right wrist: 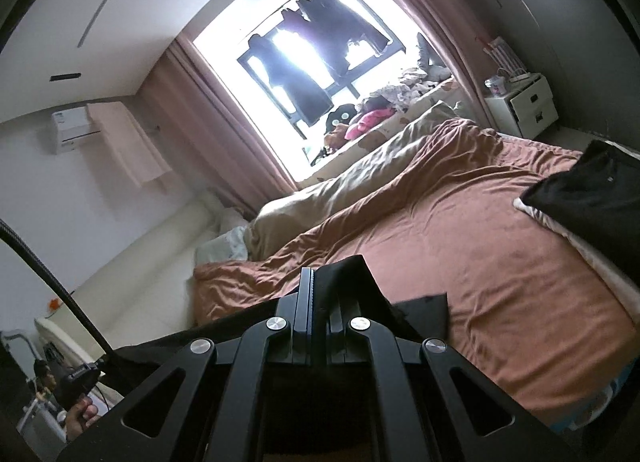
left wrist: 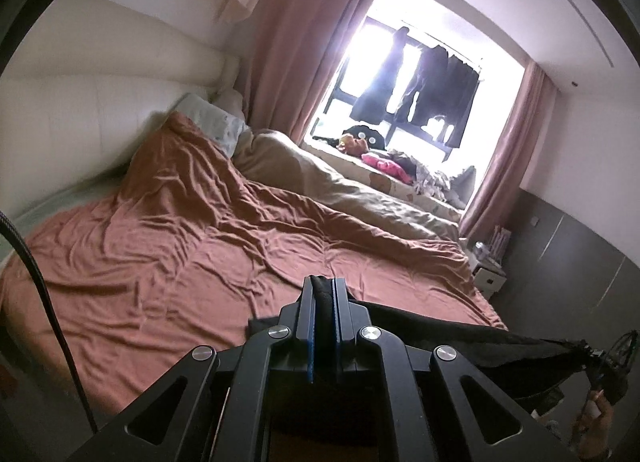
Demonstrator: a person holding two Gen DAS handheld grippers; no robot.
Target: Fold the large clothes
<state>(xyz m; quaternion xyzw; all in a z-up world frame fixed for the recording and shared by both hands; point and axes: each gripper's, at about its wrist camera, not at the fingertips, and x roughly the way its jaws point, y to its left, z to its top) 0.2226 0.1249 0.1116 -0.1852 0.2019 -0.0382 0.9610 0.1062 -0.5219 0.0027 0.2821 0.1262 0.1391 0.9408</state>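
A black garment [left wrist: 472,338] hangs stretched in the air between my two grippers, above a bed with a rust-orange cover [left wrist: 168,246]. My left gripper [left wrist: 325,282] is shut on one edge of it. The cloth runs right to my right gripper, seen far off in the left wrist view [left wrist: 596,354]. In the right wrist view my right gripper [right wrist: 316,274] is shut on the black garment [right wrist: 352,278], which runs left and down to the left gripper [right wrist: 86,376]. The garment's lower part is hidden below both views.
A folded black piece [right wrist: 596,198] lies on pale cloth at the bed's right edge. A beige duvet [left wrist: 360,198] lies along the window side. A window ledge holds toys and clothes [left wrist: 384,162]. A white nightstand [right wrist: 524,102] stands by the dark wardrobe [right wrist: 532,2].
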